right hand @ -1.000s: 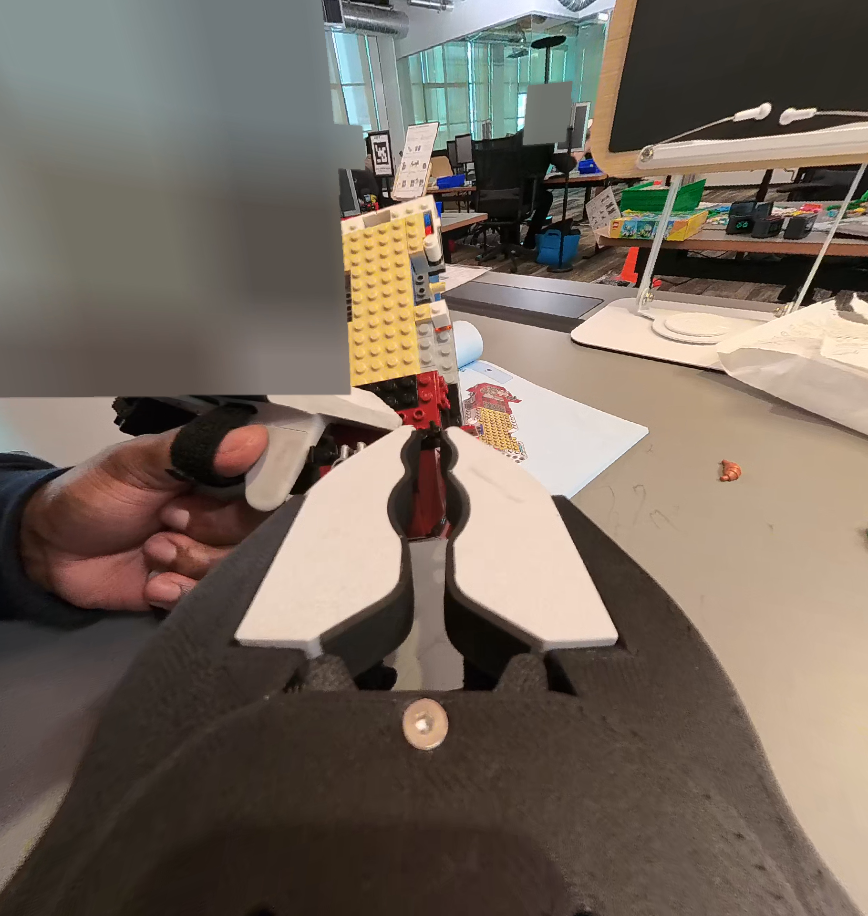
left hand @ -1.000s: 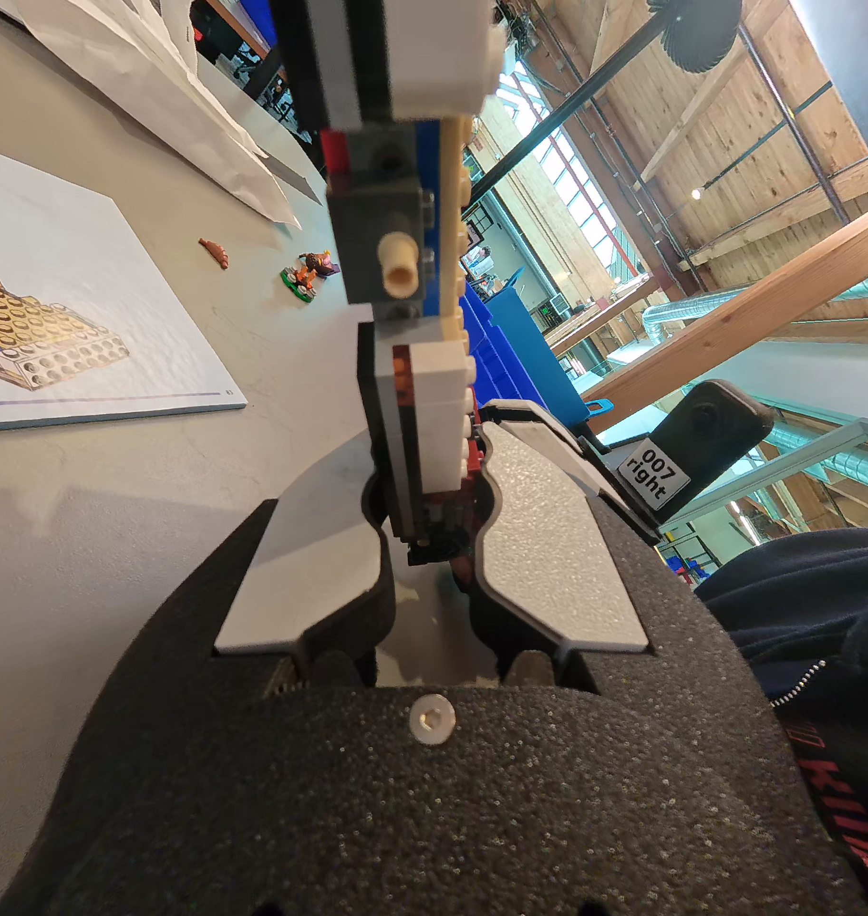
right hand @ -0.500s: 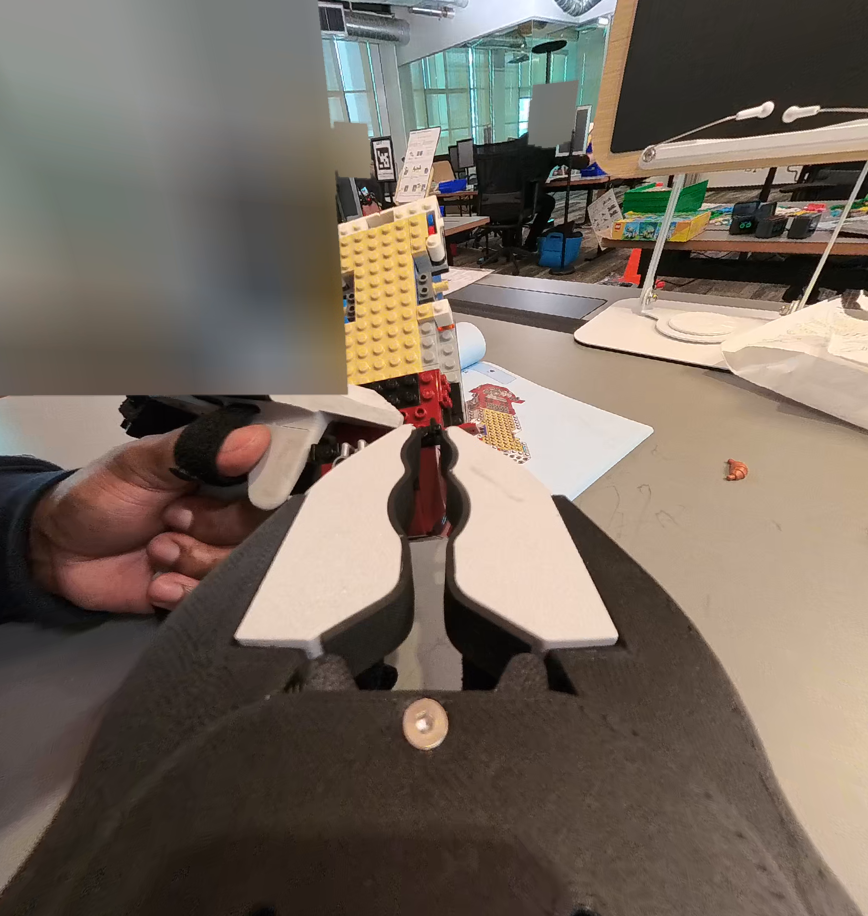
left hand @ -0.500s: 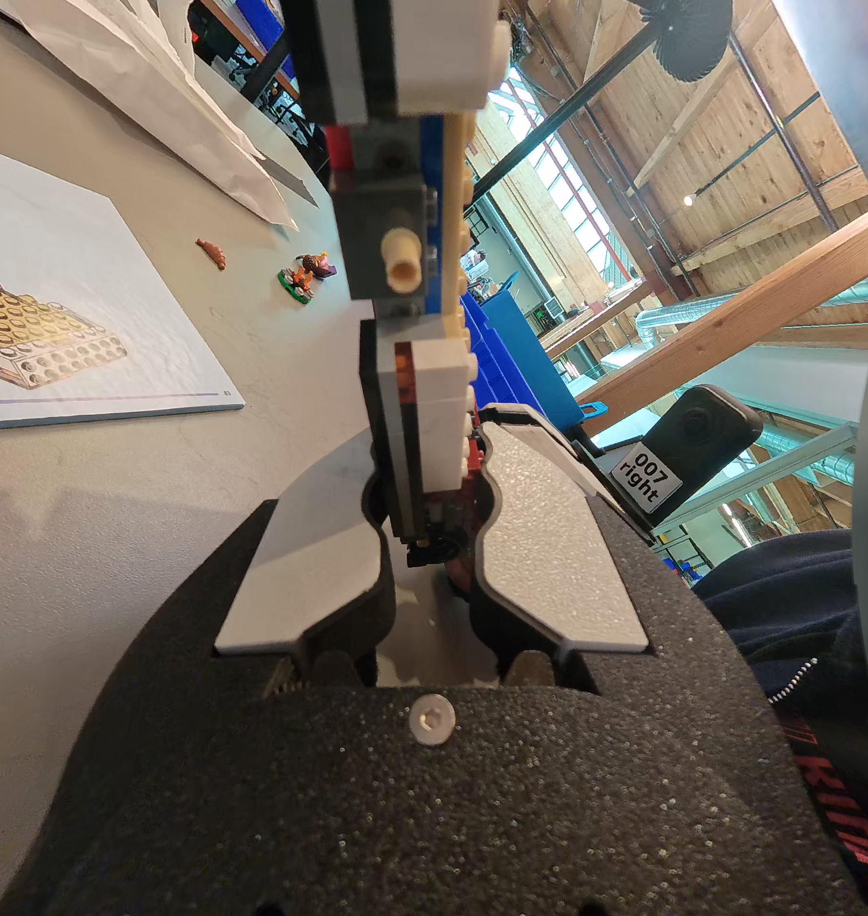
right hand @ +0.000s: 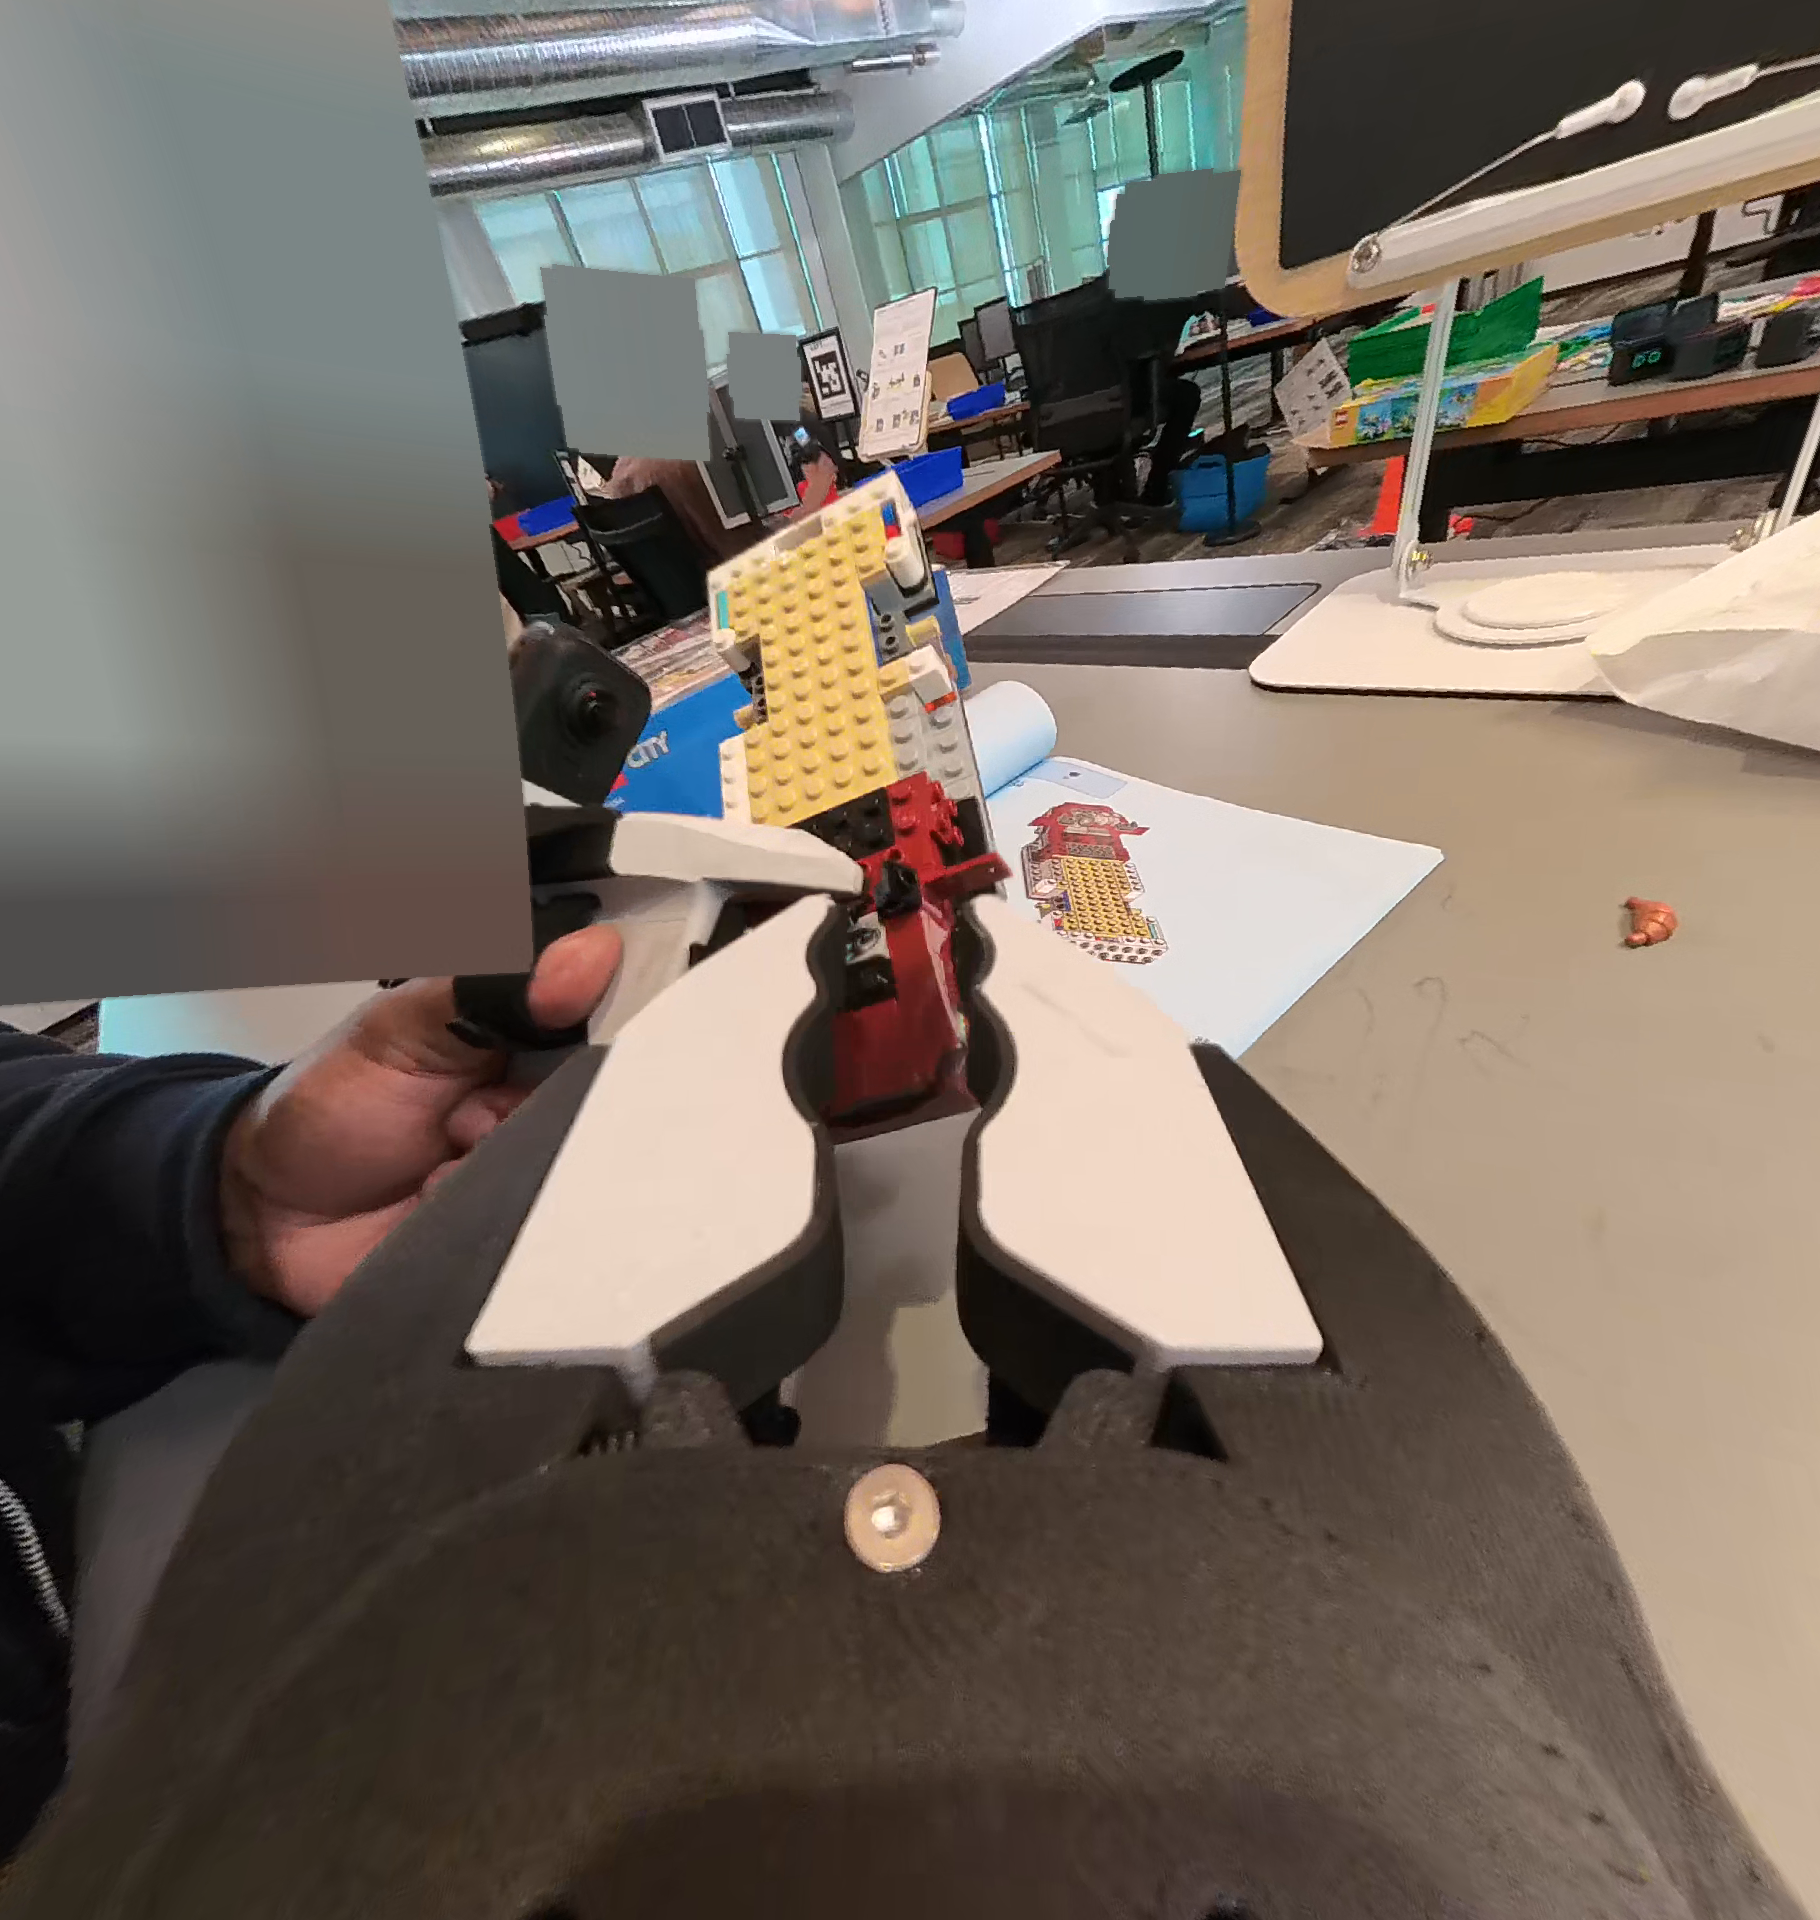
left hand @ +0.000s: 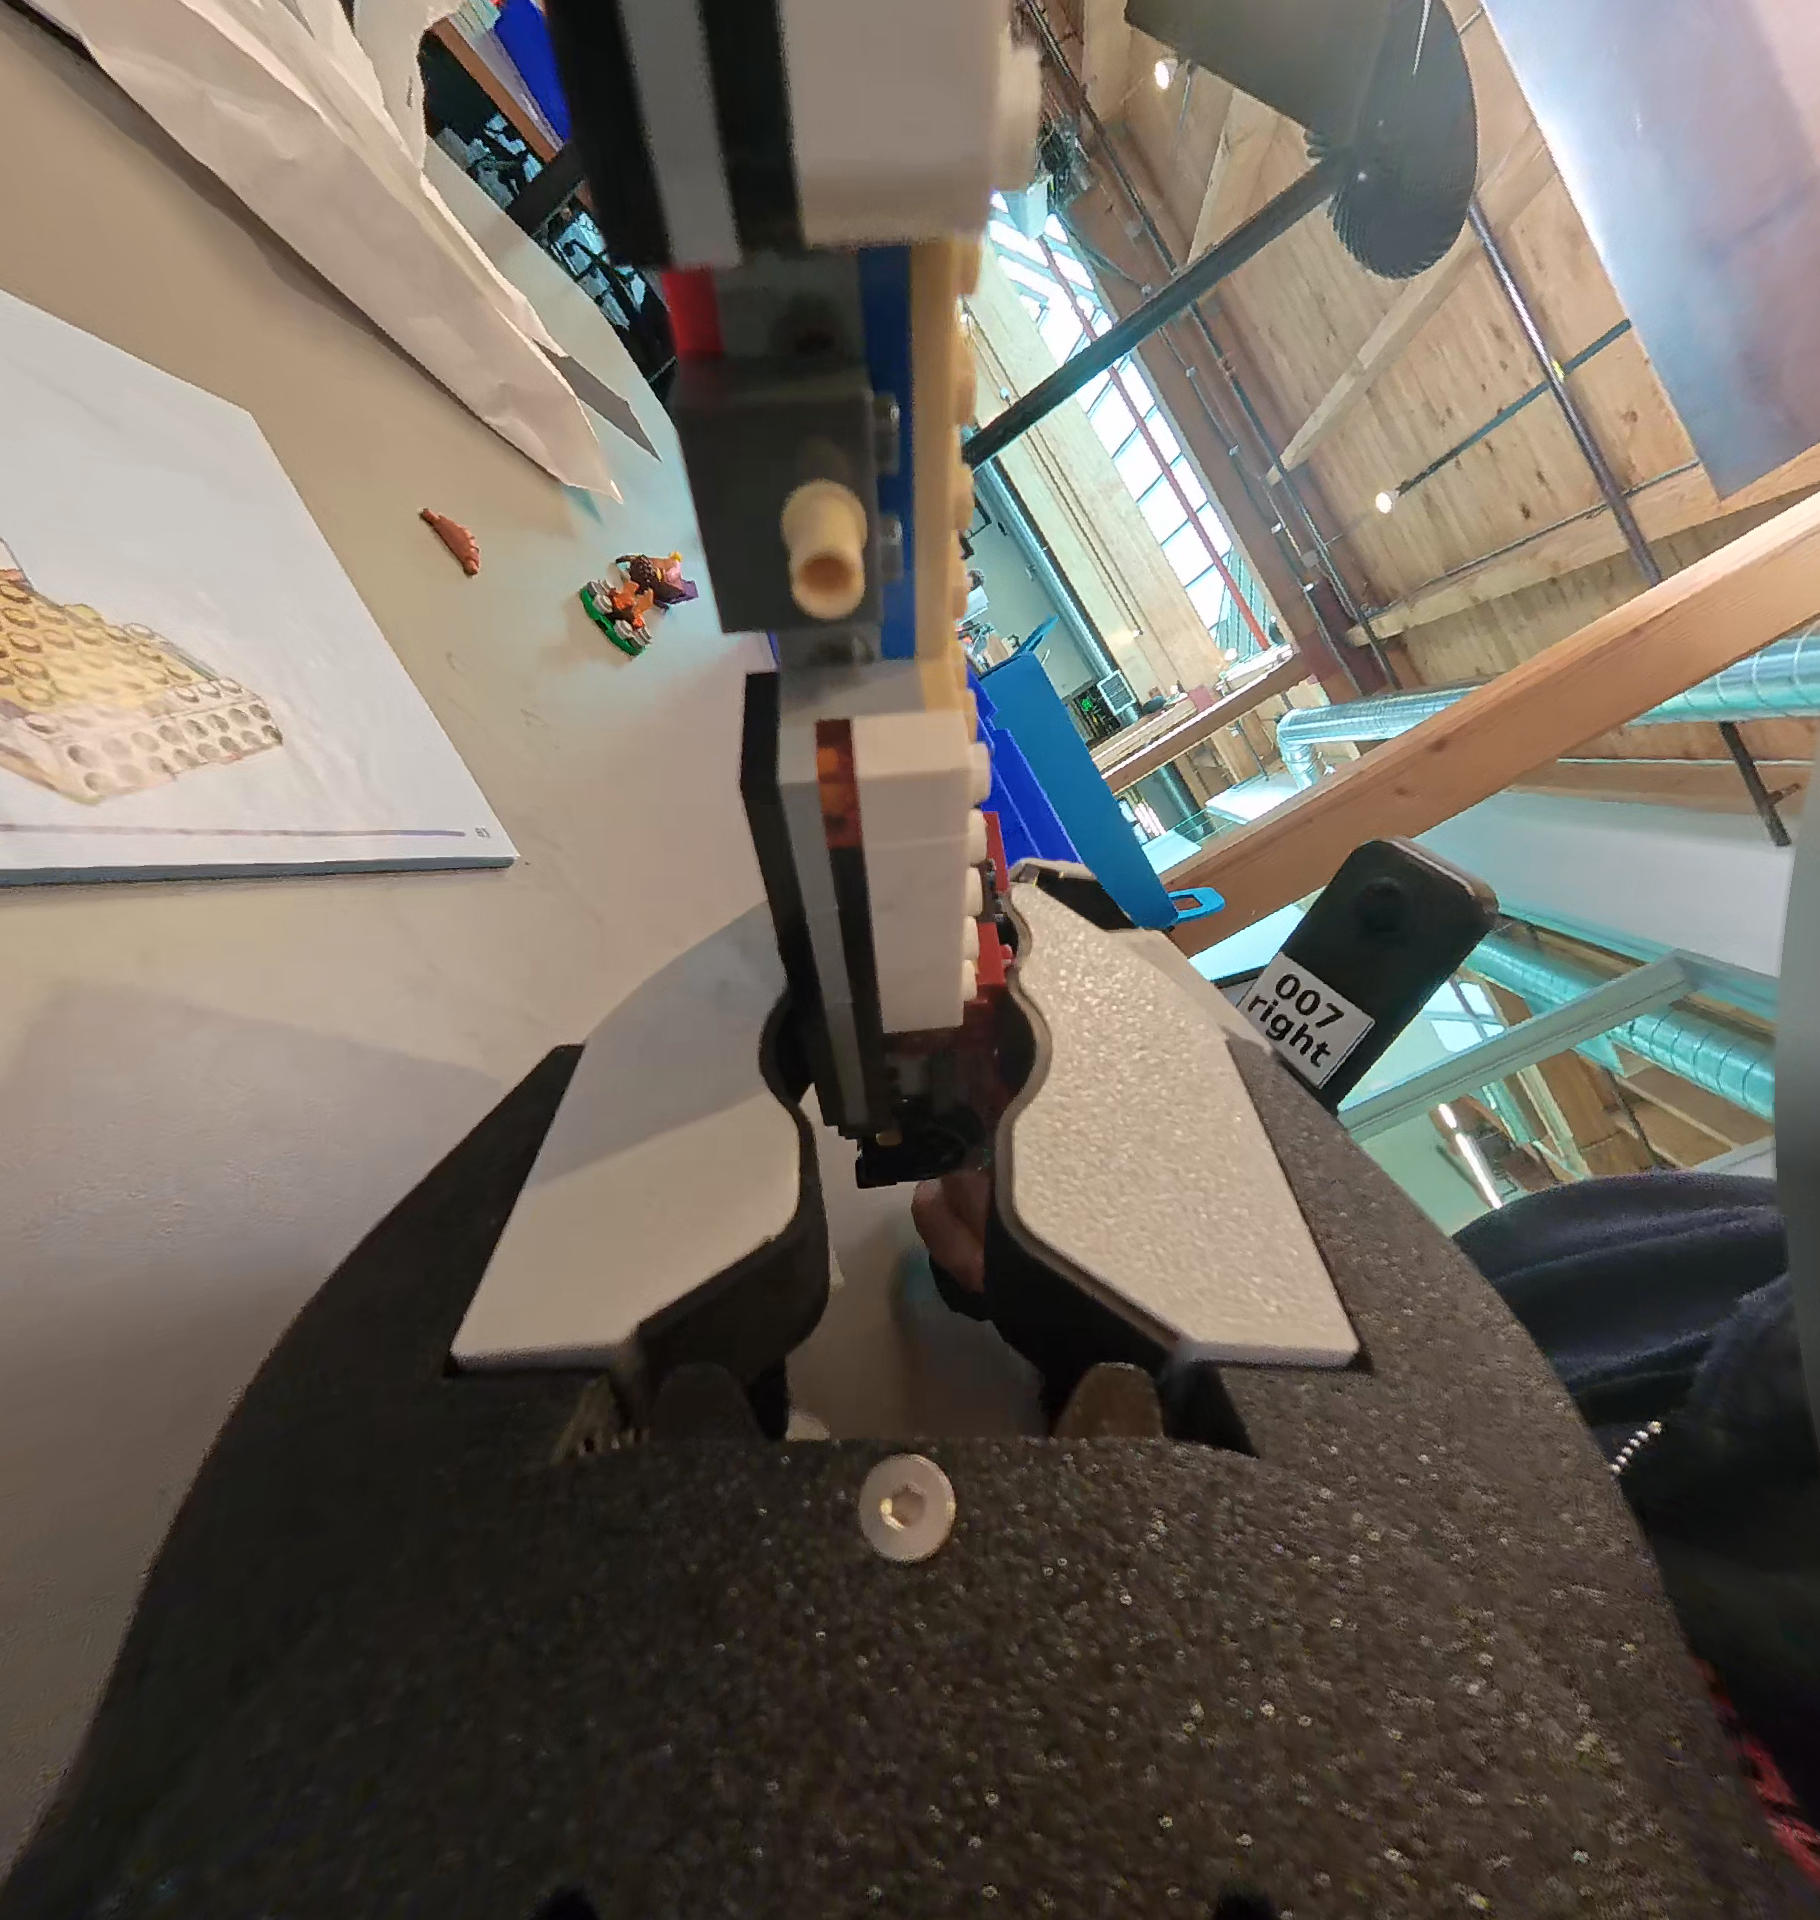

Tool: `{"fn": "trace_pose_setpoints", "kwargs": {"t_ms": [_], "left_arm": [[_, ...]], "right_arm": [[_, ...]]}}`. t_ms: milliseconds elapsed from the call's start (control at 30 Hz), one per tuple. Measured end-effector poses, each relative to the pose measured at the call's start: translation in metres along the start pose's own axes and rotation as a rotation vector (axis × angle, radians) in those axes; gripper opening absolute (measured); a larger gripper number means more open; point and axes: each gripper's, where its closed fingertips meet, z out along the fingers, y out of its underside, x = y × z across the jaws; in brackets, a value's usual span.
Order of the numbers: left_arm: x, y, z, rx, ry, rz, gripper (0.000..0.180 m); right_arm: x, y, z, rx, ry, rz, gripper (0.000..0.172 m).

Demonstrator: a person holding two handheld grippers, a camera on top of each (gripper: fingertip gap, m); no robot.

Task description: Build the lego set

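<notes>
Left tongs (left hand: 901,997): pinching the brick model (left hand: 875,852) at frame centre.
Right tongs (right hand: 901,925): spread, red end of the model between them.
Tabletop (right hand: 1508,1143): booklet (right hand: 1228,894), small brown piece (right hand: 1649,921).

grey table (right hand: 1508,1195), tall windows (right hand: 657,229), wooden ceiling (left hand: 1457,343), office chairs (right hand: 1072,384)

From the right wrist view we see bare grey surface (right hand: 1508,1195) open from 1 to 5 o'clock. A booklet (right hand: 1249,883) lies at 1, a brick model (right hand: 833,707) blocks 12, and a hand (right hand: 386,1101) blocks 9.
</notes>
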Motion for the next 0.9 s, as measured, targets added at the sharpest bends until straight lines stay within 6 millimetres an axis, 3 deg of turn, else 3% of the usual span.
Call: {"fn": "trace_pose_setpoints", "kwargs": {"t_ms": [300,400,900], "left_arm": [[0.005,0.0057,0.0032,-0.029,0.004,0.057,0.032],[0.0052,0.0072,0.0037,-0.037,0.001,0.063,0.032],[0.0086,0.0075,0.0029,-0.031,0.051,-0.014,0.032]], "right_arm": [[0.0022,-0.0013,-0.0008,0.01,-0.021,0.045,0.013],[0.0006,-0.0024,-0.0009,0.018,-0.026,0.023,0.007],[-0.0029,-0.0046,-0.0021,0.06,-0.033,-0.081,0.005]]}}
